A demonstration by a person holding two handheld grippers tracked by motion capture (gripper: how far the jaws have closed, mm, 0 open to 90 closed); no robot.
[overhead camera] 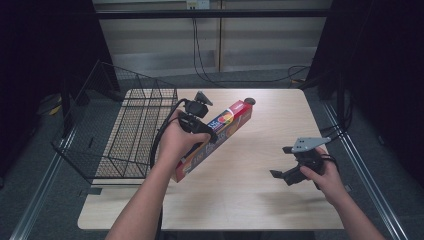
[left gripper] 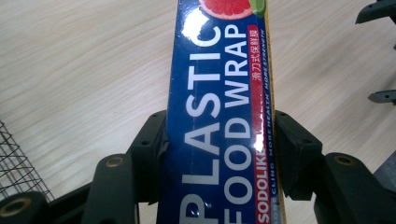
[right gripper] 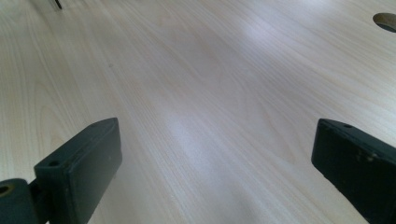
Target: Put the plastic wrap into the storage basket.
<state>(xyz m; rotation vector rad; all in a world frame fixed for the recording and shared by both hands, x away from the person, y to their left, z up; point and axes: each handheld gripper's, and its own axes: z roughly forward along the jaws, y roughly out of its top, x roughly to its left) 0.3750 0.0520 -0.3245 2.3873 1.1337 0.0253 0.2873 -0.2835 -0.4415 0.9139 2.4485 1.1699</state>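
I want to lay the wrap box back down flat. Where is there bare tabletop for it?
The widest bare patch is the table between the plastic wrap box and the right gripper, reaching the near edge. The far right corner is bare too. It is crowded at the left, by the wire basket.

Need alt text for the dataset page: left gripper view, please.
The left tongs clamp a long blue plastic food wrap box across its width, seen from close above over a pale wooden table. A wire basket corner shows at lower left.
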